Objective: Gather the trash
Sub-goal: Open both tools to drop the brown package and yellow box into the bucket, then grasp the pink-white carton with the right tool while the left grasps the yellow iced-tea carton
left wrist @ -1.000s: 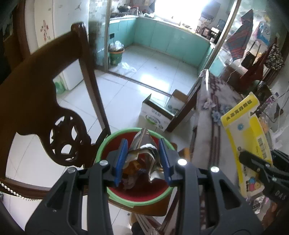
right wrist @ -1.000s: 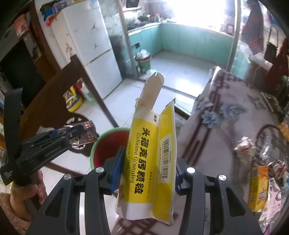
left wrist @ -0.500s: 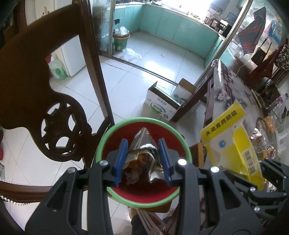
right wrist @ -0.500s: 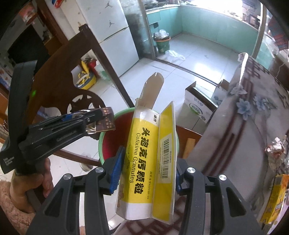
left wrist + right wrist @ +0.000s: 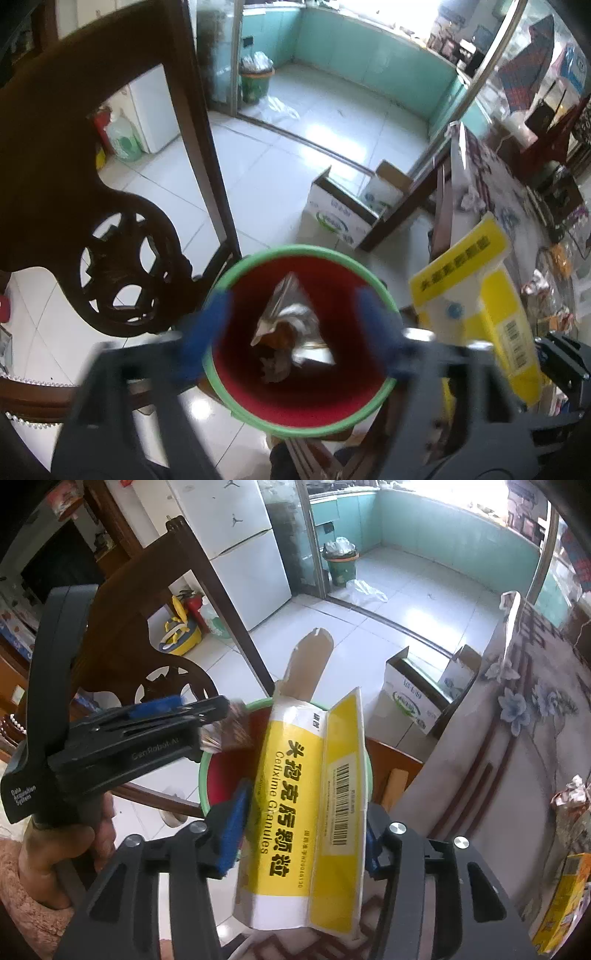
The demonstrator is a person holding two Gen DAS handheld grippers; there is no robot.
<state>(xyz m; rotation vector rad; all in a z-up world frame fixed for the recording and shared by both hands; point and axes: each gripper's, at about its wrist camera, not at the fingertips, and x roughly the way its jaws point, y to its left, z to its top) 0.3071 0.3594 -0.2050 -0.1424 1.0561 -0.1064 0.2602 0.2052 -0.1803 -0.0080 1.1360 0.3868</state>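
Note:
A red bucket with a green rim (image 5: 236,408) stands on a chair seat below me. My left gripper (image 5: 295,328) is open above it, its blue pads (image 5: 212,321) spread wide. A crumpled silver foil wrapper (image 5: 291,325) hangs free between them, inside the bucket mouth. My right gripper (image 5: 301,832) is shut on a flattened yellow and white medicine box (image 5: 306,812), held just over the bucket's rim (image 5: 204,775). The box also shows in the left wrist view (image 5: 480,306). The left gripper shows in the right wrist view (image 5: 218,716).
A dark carved wooden chair back (image 5: 110,229) rises left of the bucket. A table with a floral cloth (image 5: 517,738) is at the right, with more wrappers (image 5: 569,797) and a yellow box (image 5: 561,897). An open cardboard carton (image 5: 343,218) sits on the tiled floor.
My left gripper has opened and let go of the foil wrapper, which now drops into the bucket. My right gripper has carried the yellow box closer to the bucket.

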